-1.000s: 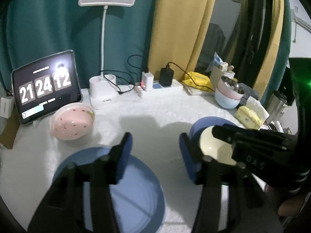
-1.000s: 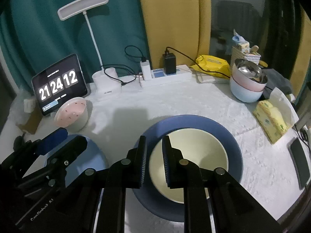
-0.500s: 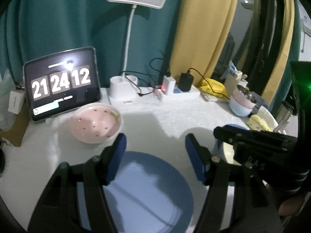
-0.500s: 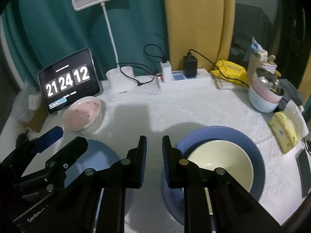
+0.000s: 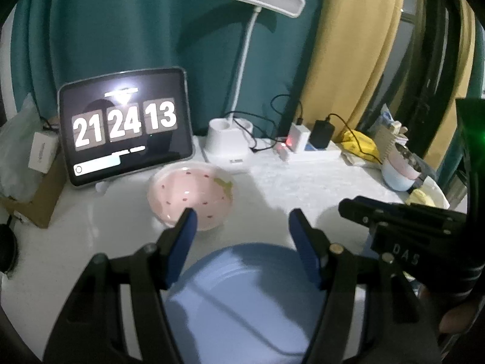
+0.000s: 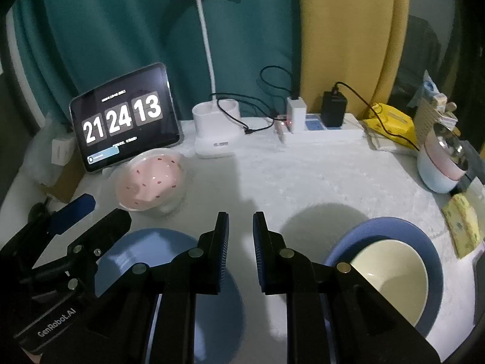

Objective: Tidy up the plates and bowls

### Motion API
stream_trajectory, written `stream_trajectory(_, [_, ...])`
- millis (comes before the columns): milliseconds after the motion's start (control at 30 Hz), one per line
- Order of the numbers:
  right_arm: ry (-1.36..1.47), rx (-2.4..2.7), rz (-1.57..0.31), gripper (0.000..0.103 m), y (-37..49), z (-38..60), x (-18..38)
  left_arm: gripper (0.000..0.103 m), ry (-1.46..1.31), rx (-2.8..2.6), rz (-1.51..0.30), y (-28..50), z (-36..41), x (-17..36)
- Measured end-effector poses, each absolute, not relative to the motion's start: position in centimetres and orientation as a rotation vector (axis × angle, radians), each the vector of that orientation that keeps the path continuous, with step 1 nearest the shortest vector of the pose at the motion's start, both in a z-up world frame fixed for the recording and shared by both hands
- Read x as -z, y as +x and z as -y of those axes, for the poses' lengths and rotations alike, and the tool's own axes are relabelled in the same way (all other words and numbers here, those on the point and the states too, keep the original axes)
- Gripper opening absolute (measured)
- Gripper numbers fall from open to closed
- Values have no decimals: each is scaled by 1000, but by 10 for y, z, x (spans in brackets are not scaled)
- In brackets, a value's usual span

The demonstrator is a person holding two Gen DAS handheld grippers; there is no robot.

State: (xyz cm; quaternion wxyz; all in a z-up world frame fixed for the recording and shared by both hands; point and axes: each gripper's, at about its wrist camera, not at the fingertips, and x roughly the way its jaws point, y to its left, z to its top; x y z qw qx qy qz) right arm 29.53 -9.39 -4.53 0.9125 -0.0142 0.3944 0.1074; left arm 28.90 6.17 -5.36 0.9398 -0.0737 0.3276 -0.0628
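- The left gripper, with blue pads, stands about half open and has hold of nothing; it hangs over the near blue round plate, whose far rim lies just below its fingertips.
- The right gripper has its black ribbed jaws drawn close with only a narrow gap, nothing between them; it points at bare white tablecloth between the two plates.
- To its right sits a second, darker blue plate carrying a cream round bowl, already nested.
- The pink speckled bowl lies just beyond the left gripper's tips, a little left of its midline and just behind the empty plate, apart from it. My guess is that this bowl goes onto that plate. The left gripper is nearer. Being round, it offers no long axis, only a rim.
- Close behind it leans a tablet clock, the likeliest thing to knock.
- Farther back: a white desk lamp, a power strip, and stacked bowls far right.
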Motion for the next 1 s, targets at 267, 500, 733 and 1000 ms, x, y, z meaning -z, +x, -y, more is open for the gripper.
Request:
stream_trajectory(267, [-51, -247, -829, 20, 311, 74, 51, 64, -169, 81, -671, 299, -88, 58])
stream_trajectory(500, [-45, -267, -844, 31, 327, 59, 56, 64, -180, 33, -688, 312, -110, 65])
stream_trajectory(733, [-45, -286, -866, 31, 345, 44, 66, 64, -193, -8, -714, 328, -125, 81])
stream_trajectory(1000, [-32, -303, -911, 31, 369, 33, 79, 64, -203, -32, -747, 344, -134, 100])
